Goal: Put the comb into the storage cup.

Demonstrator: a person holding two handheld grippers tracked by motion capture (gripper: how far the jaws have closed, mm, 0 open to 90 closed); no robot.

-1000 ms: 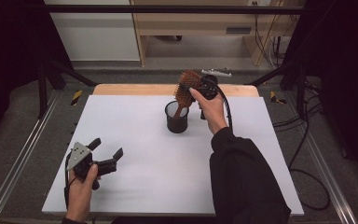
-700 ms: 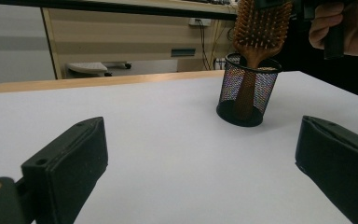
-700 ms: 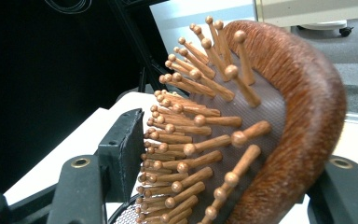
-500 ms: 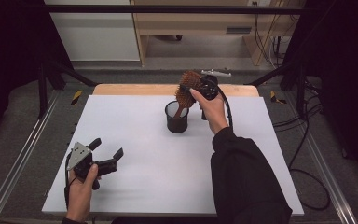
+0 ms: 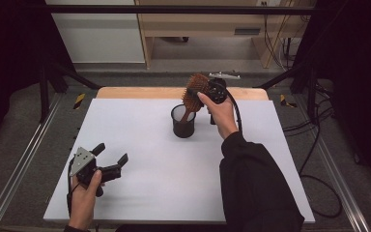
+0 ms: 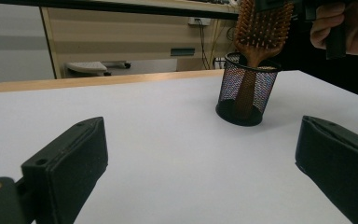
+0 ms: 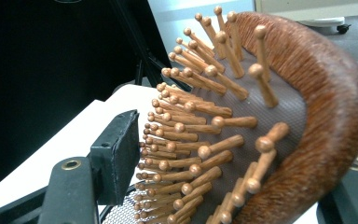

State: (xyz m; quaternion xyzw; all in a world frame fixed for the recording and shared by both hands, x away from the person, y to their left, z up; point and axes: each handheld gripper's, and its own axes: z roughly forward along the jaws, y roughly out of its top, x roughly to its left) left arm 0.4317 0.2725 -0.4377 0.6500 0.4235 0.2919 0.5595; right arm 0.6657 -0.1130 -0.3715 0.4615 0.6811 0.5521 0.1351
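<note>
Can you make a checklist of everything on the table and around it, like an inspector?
Surface: white table, bare apart from the cup.
Job's things: wooden hairbrush standing handle-down in a black mesh cup.
Clutter: nothing seen.
Grippers: right gripper around the brush head, one jaw by the bristles, one behind; left gripper open, low over the table.
Cables: one from the right gripper; more on the floor.
Surroundings: wooden furniture, dark curtains.

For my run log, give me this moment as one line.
right gripper: closed on hairbrush head | handle in mesh cup | left gripper: open, idle, low over table
</note>
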